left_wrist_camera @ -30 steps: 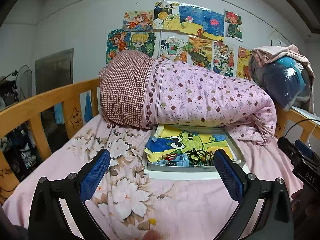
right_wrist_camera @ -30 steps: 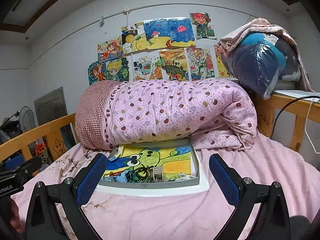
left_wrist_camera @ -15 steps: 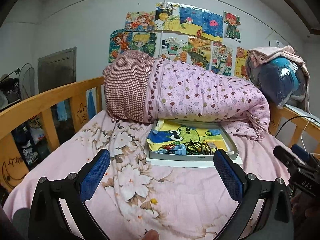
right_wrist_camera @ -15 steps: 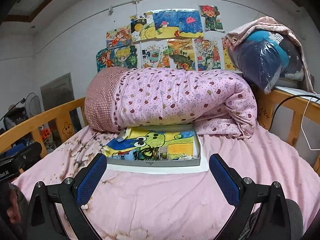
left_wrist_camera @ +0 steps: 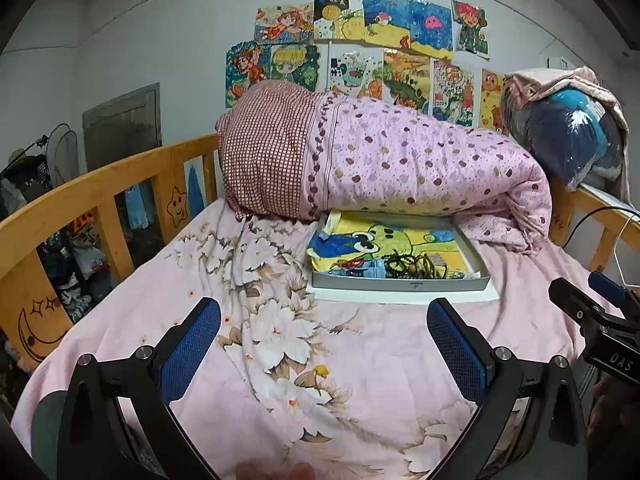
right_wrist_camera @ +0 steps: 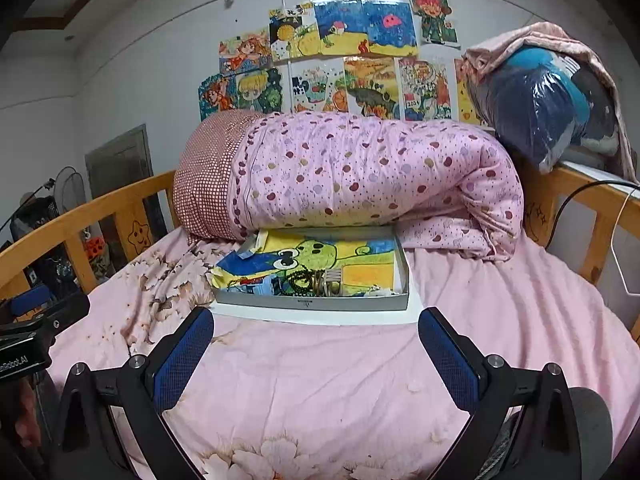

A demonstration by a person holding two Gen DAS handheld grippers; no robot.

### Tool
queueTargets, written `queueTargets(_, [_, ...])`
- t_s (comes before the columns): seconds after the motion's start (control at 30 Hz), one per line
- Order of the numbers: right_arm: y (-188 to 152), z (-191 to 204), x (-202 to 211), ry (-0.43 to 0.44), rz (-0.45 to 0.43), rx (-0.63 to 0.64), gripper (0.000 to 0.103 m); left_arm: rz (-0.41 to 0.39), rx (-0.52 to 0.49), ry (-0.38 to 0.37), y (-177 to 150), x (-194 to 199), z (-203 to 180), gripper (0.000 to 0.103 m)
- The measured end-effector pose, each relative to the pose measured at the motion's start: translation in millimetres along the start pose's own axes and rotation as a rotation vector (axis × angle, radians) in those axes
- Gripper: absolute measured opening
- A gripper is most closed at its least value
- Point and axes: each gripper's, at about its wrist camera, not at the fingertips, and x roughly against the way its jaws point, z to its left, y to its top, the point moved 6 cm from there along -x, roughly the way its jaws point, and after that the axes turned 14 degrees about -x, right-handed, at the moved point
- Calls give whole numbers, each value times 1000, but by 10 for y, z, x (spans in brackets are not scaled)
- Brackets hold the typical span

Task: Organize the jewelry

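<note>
Reaching in comes first: both the left gripper [left_wrist_camera: 323, 340] and right gripper [right_wrist_camera: 316, 338] hang with jaws spread wide, empty. Ahead lies the shallow grey tray [right_wrist_camera: 312, 303], tangled dark bead jewelry [right_wrist_camera: 308, 281] near its front wall; approach low, singling one strand.

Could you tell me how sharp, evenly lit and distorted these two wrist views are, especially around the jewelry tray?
Left wrist view: strong fisheye bending of the bed rail, dark corners, soft indoor light; the jewelry in the tray is a small tangle, hard to separate. Right wrist view: same curvature, glare on the plastic-wrapped bundle, the tray reasonably sharp, individual pieces indistinct.
</note>
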Motion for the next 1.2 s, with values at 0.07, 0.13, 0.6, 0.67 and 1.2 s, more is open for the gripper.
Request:
queueTargets(0.07, [-3,-9,-8,-2,2,-3,103,4,0,0,-17,-9,2,101])
queueTargets(0.13, [-6,-10,-13,-3,5,-5,103,5,-4,-1,-23,-12,-6,101])
queueTargets(0.6, [-14,-4,-18,-6,7,-4,103,6,-17,1,-31,-16,-8,101])
queueTargets(0.67, [-15,-3,-17,-7,7,-5,103,6,-17,0,-31,-17,-7,101])
queueTargets(1.2, [-17,-1,-17,-8,8,-4,103,6,-15,2,-25,-12,-14,101])
